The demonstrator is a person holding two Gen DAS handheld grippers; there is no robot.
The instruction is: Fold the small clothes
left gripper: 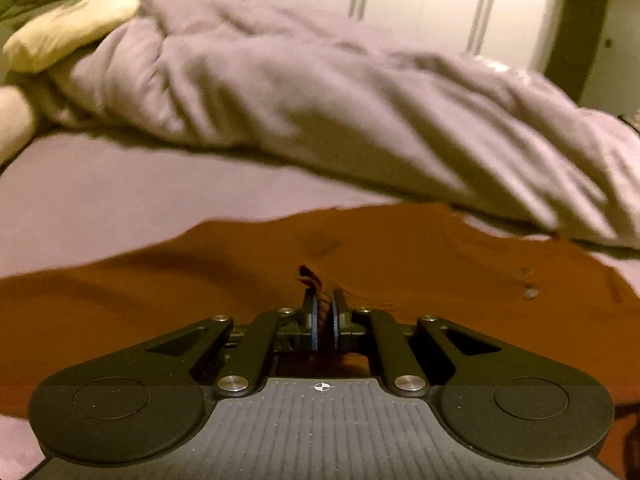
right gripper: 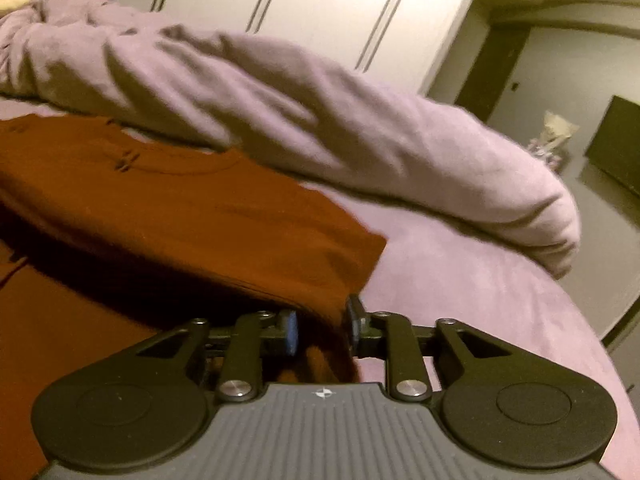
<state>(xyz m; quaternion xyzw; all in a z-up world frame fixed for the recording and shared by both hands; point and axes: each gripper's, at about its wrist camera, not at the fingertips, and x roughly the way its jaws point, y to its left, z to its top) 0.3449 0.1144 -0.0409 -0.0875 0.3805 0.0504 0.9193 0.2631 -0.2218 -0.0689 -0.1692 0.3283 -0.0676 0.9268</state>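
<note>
A rust-orange shirt (left gripper: 240, 280) lies spread on a lilac bed sheet (left gripper: 100, 208). My left gripper (left gripper: 323, 304) is shut on a pinch of the shirt's cloth near its middle edge. In the right wrist view the shirt (right gripper: 180, 208) has one part folded over the rest, with its neckline toward the duvet. My right gripper (right gripper: 320, 320) has its jaws partly apart around the shirt's near corner fold; cloth sits between the pads (right gripper: 291, 330), and the grip itself is not clear.
A bunched lilac duvet (left gripper: 320, 100) lies along the far side of the bed, touching the shirt's far edge. Cream pillows (left gripper: 68, 28) sit at the far left. White wardrobe doors (right gripper: 320, 12) stand behind. The bed edge (right gripper: 580, 320) drops to the floor on the right.
</note>
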